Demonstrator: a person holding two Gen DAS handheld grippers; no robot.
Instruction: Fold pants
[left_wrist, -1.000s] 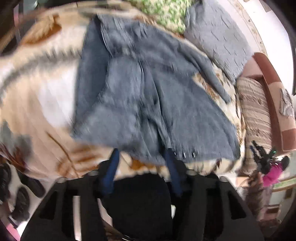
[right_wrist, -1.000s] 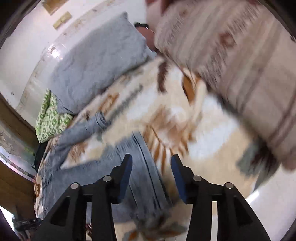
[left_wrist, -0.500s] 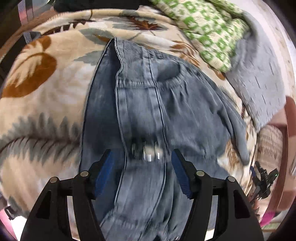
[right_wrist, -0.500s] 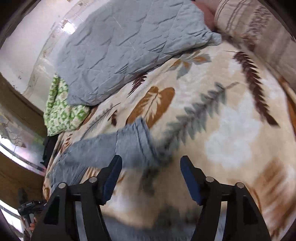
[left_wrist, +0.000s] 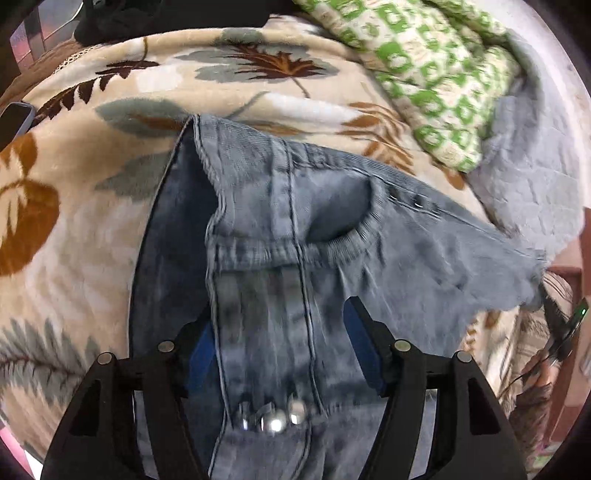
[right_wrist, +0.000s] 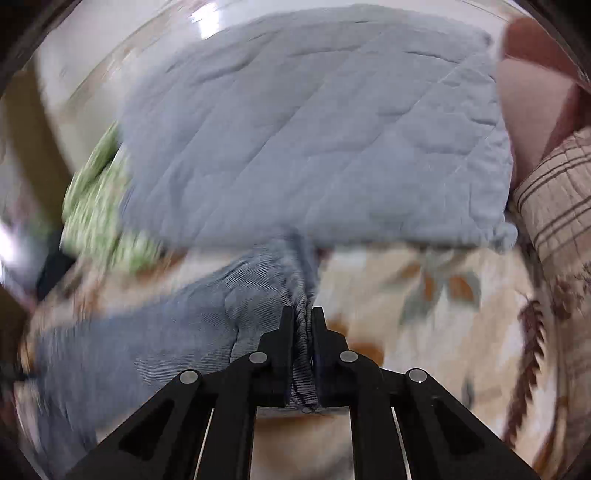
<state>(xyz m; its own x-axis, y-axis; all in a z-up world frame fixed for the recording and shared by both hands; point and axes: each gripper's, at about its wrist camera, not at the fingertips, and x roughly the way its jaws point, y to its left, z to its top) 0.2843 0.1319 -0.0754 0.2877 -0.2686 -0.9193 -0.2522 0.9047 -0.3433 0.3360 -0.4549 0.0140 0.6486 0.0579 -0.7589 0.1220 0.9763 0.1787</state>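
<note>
Pinching jeans hem, right gripper; left gripper spread.

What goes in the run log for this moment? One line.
left tongs: open over jeans | right tongs: shut on jeans hem | fold: not done

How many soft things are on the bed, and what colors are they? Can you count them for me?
Blue jeans: 1
Gray quilted blanket: 1
Green and white patterned cloth: 1
Beige leaf-print bedspread underneath: 1
Beige striped pillow: 1
Total: 5
</note>
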